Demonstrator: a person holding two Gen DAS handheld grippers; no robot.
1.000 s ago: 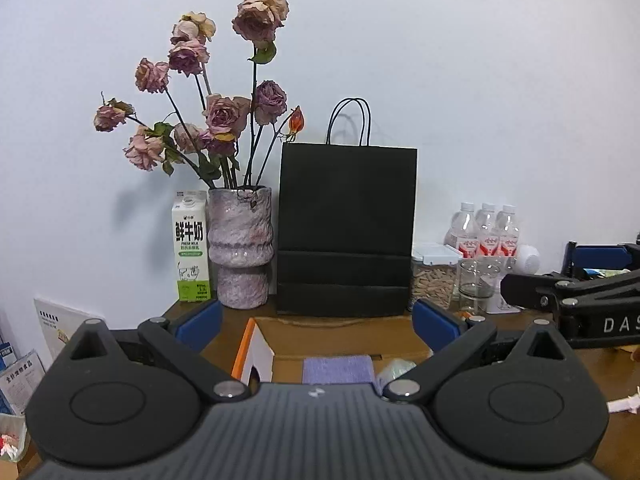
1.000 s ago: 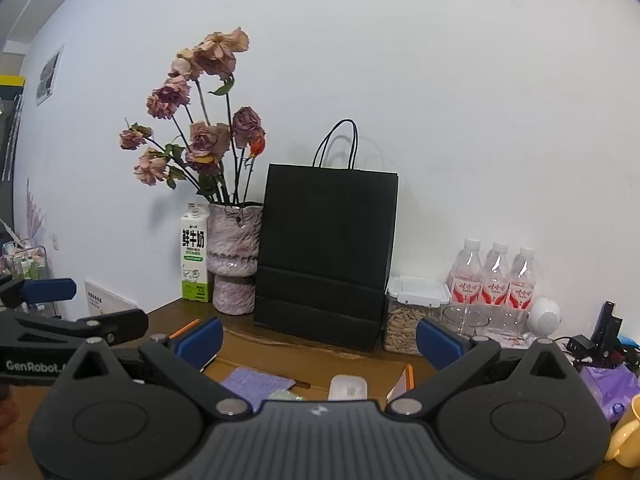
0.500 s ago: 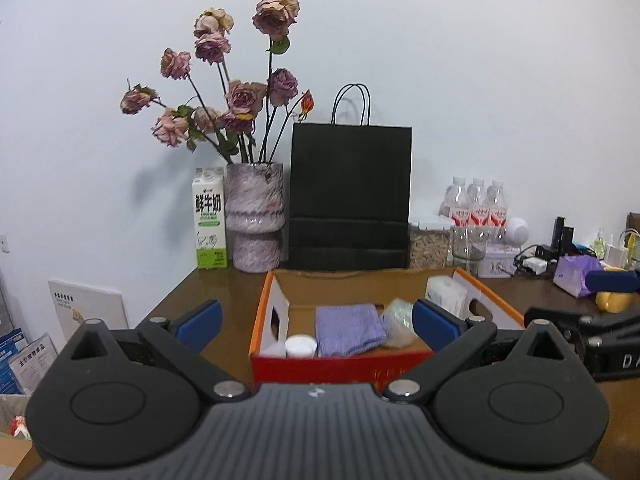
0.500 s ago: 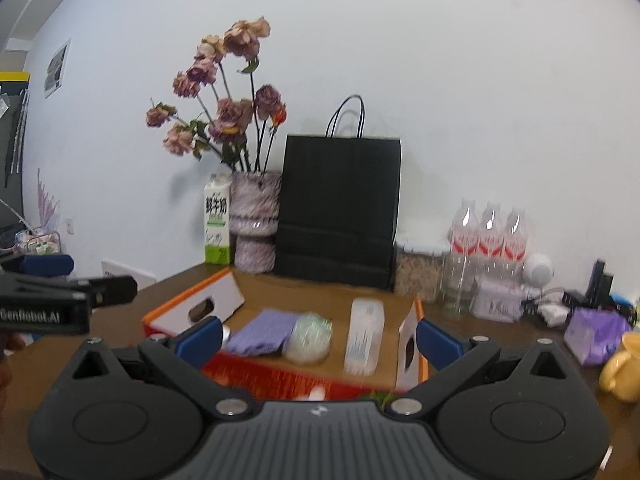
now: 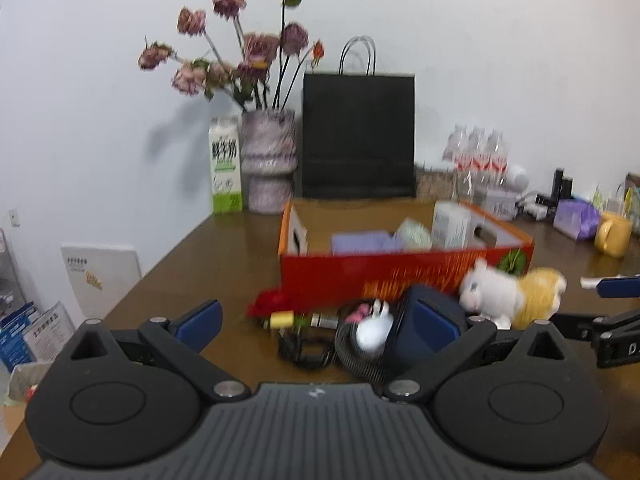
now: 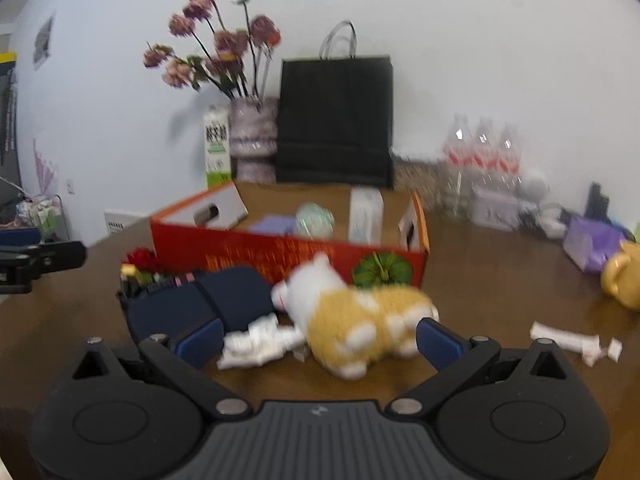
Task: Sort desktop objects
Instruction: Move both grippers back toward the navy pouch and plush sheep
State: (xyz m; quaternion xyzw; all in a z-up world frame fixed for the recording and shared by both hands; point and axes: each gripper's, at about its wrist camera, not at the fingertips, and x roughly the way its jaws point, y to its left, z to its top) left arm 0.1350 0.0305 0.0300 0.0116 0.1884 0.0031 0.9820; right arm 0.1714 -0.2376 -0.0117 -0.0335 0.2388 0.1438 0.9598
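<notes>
Red cardboard box stands behind the loose clutter. Both tools, left gripper and right gripper, are wide open and empty. Probably next: close on the plush dog nearest the right one.

Brown wooden desk seen from its front edge. Along the back edge, left to right: milk carton, flower vase, black paper bag, water bottles. At mid-desk, an open red cardboard box. In front of the box: a red flower, a dark blue case, a white-and-yellow plush toy on its side, and crumpled white paper. Toward the right edge: a yellow mug, a purple packet and white paper scraps.
</notes>
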